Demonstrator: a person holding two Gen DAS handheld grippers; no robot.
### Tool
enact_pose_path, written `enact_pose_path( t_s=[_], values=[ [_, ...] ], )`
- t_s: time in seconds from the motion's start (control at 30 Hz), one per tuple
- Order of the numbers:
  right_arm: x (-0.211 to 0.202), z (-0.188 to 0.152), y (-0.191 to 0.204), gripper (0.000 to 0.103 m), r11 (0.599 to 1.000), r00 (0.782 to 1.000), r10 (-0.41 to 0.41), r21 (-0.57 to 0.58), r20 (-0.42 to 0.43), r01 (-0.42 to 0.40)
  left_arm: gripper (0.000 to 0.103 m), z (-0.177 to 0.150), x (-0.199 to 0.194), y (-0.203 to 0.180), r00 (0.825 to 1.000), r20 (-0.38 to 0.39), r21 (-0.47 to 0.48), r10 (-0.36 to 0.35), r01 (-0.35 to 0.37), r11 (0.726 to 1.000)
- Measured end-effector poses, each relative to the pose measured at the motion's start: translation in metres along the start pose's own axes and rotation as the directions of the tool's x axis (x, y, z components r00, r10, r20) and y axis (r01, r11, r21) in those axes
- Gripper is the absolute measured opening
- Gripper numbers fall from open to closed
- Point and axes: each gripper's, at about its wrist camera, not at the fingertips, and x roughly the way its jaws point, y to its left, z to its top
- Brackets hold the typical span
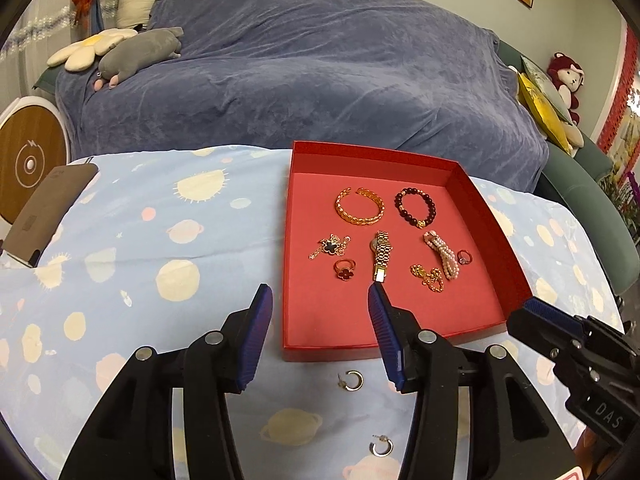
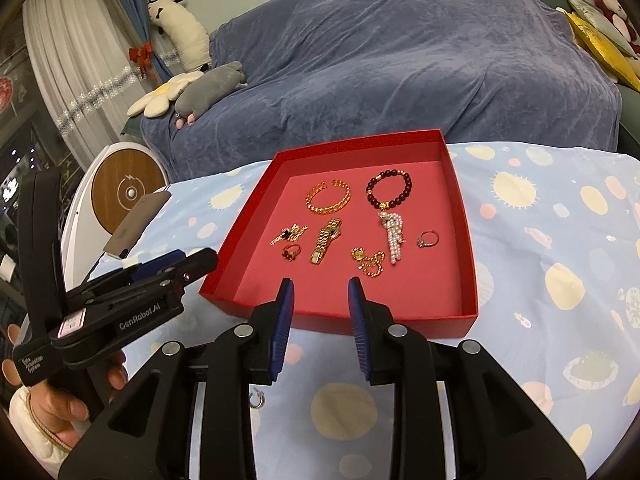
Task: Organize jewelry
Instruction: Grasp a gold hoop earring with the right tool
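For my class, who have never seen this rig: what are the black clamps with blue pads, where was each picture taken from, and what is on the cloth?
A person holds one hand-held gripper in each hand; a camera on each looks along its fingers. The left hand-held gripper and the right hand-held gripper stand open, holding nothing. On the pale blue planet-print cloth sits a shallow red cardboard box holding bracelets, rings and a gold watch. Two small hoop earrings lie on the cloth outside it.

A red tray sat near the worktop's far edge, holding bracelets, rings and a gold watch. Two hoop earrings lay outside, near its front wall. The left hand-held gripper stood open, empty.
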Motion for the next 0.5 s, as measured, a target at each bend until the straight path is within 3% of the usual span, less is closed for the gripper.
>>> enact_pose_path(
  t_s=[0.37, 0.5],
  values=[
    [0.02, -0.062, 0.033, 0.034, 0.993, 0.988, 0.036, -0.109, -0.151, -0.052, 0.054, -0.031, -0.02, 0.033, 0.998, -0.021, -0.045, 0.052, -0.052, 0.998],
    [0.025, -0.073, 0.041, 0.034, 0.991, 0.984, 0.036, -0.124, -0.172, -0.058, 0.054, -0.047, -0.022, 0.044, 0.998, -0.054, -0.093, 0.038, -0.043, 0.995]
  ],
)
